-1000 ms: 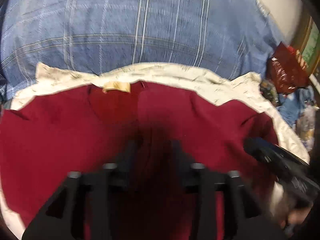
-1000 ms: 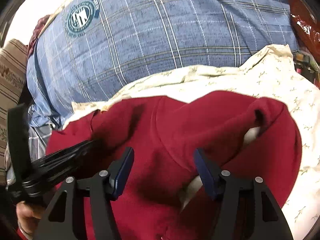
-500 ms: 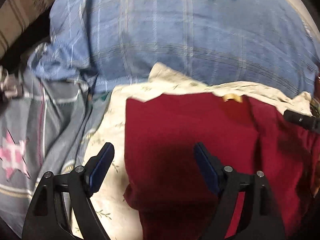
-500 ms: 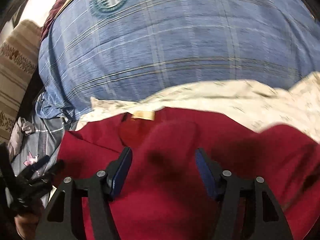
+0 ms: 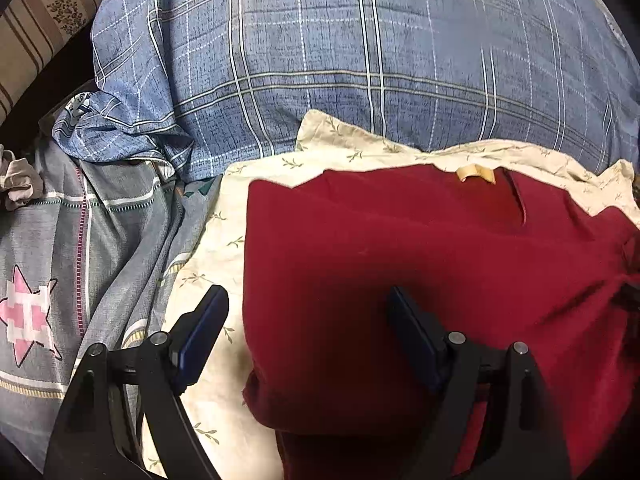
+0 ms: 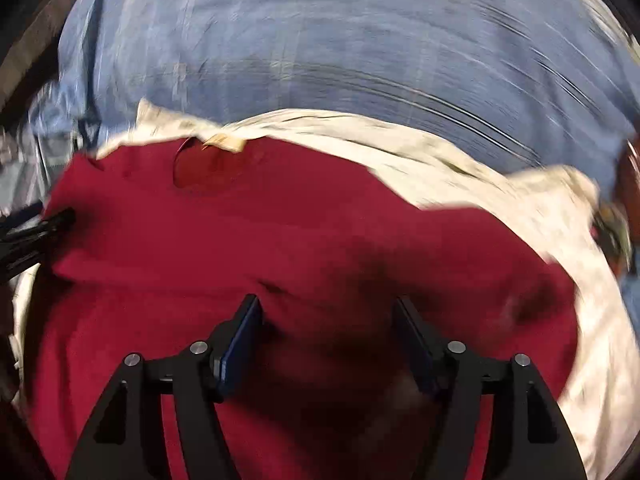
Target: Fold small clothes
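Flanking red garment (image 5: 400,248): blue plaid pillow (image 5: 360,60), grey quilt (image 5: 60,260).

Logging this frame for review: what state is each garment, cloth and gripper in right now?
Red shirt: spread flat, left side folded in, neck label showing.
Cream cloth: lying under the shirt.
Blue checked pillow: plump, behind the cloth.
Left gripper: open, jaws just widened, straddling the shirt's left edge.
Right gripper: open over the shirt; view blurred.
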Available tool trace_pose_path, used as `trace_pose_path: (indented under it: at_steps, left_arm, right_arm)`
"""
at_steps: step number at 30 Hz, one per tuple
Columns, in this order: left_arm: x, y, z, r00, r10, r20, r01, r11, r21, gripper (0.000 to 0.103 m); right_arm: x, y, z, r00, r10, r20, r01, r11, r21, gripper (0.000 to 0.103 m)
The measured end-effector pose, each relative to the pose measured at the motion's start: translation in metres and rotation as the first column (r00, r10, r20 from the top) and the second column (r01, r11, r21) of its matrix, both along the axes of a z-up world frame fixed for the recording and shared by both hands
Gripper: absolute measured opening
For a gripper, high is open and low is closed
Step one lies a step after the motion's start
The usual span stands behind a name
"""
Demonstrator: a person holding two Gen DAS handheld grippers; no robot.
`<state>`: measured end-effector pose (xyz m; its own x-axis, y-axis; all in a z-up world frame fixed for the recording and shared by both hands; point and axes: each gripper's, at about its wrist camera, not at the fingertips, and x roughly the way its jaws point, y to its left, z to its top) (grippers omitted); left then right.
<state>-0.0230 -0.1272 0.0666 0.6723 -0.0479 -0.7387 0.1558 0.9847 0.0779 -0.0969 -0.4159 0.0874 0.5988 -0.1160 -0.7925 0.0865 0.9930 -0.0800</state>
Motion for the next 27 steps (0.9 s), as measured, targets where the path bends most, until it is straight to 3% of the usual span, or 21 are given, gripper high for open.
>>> trace_pose_path:
  at_steps: [5,8,10,11,12,13,15,22,25,27]
  left_arm:
    - [-0.002,-0.001,-0.001,1.000,-0.004,0.002,0.004,1.000,0.005,0.082]
    - [-0.002,0.000,-0.002,1.000,-0.001,-0.003,0.001,1.000,0.009,0.082]
    - [0.001,0.001,-0.003,1.000,0.009,-0.007,-0.009,1.000,0.010,0.082]
    - [0.002,0.003,-0.003,1.000,0.013,-0.007,-0.013,1.000,0.008,0.082]
    - [0.003,0.004,-0.004,1.000,0.017,-0.007,-0.017,1.000,0.006,0.082]
    - [0.004,0.005,-0.004,1.000,0.022,-0.007,-0.022,1.000,0.005,0.082]
    - [0.005,0.008,-0.003,1.000,0.029,-0.003,-0.029,1.000,-0.002,0.082]
    - [0.007,0.015,0.002,0.994,0.093,0.064,-0.093,0.996,-0.012,0.082]
    - [0.010,0.014,-0.005,0.992,0.111,0.055,-0.111,0.994,0.012,0.082]
    - [0.012,0.013,-0.007,0.993,0.112,0.048,-0.113,0.993,0.023,0.082]
  right_arm:
    - [-0.010,-0.039,0.027,0.993,-0.062,0.101,0.042,0.981,0.189,0.072]
    - [0.014,-0.042,0.027,0.992,-0.053,0.110,0.033,0.983,0.182,0.073]
    - [0.034,-0.039,0.017,0.997,-0.034,0.067,0.023,0.989,0.149,0.068]
    - [0.040,-0.036,0.010,0.999,-0.017,0.038,0.012,0.991,0.134,0.062]
    - [0.046,-0.034,0.001,1.000,-0.012,0.003,0.012,0.993,0.116,0.026]
    - [0.049,-0.034,-0.007,1.000,-0.008,-0.030,0.012,0.994,0.105,0.008]
    - [0.046,-0.030,-0.010,0.999,0.016,-0.027,-0.013,0.994,0.107,0.006]
    - [0.052,-0.020,0.045,0.983,0.057,0.172,-0.070,0.995,0.066,0.006]
    - [0.069,-0.023,0.036,0.981,0.041,0.192,-0.049,0.998,0.039,0.006]
    - [0.081,-0.029,0.016,0.989,0.010,0.150,-0.013,1.000,0.017,0.007]
